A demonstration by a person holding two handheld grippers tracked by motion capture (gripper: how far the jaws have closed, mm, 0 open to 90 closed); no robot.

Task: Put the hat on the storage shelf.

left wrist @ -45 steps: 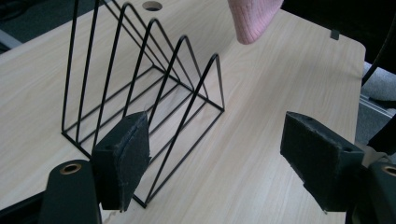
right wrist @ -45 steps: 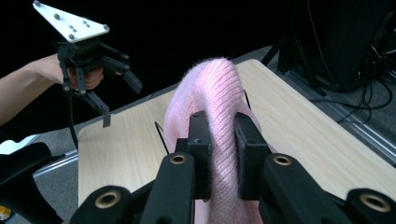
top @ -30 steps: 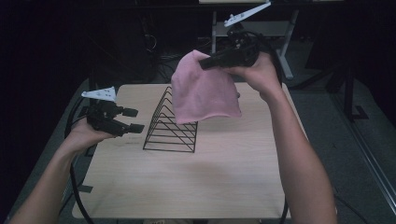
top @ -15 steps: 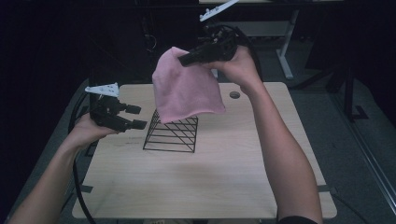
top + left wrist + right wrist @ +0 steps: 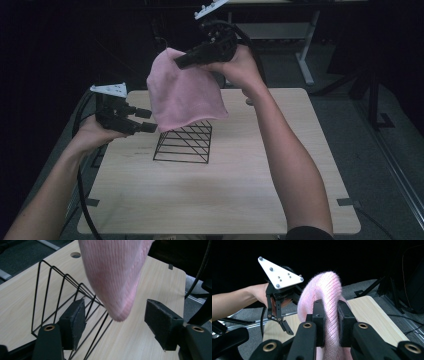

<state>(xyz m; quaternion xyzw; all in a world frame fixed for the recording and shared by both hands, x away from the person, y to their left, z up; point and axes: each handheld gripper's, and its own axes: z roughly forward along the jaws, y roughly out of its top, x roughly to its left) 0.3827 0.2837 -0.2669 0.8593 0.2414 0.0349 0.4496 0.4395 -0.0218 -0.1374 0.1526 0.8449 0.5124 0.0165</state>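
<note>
Your left gripper [image 5: 145, 120] hovers over the desk's [image 5: 240, 200] left edge near the far left corner, jaws spread wide and empty. Just beside it, the black wire rack [image 5: 184, 144] stands on the desk. Above the rack hangs the pink cloth [image 5: 184, 95], pinched at its top by your right gripper [image 5: 181, 62], raised over the far edge.

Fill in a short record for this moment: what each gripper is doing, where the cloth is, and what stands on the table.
right gripper: shut on the pink cloth, holding it up above the table
left gripper: open, the cloth's lower tip hanging between its jaws, not touching them
wire rack: black, standing on the table under the cloth
table: light wood, round hole near the far edge
</note>
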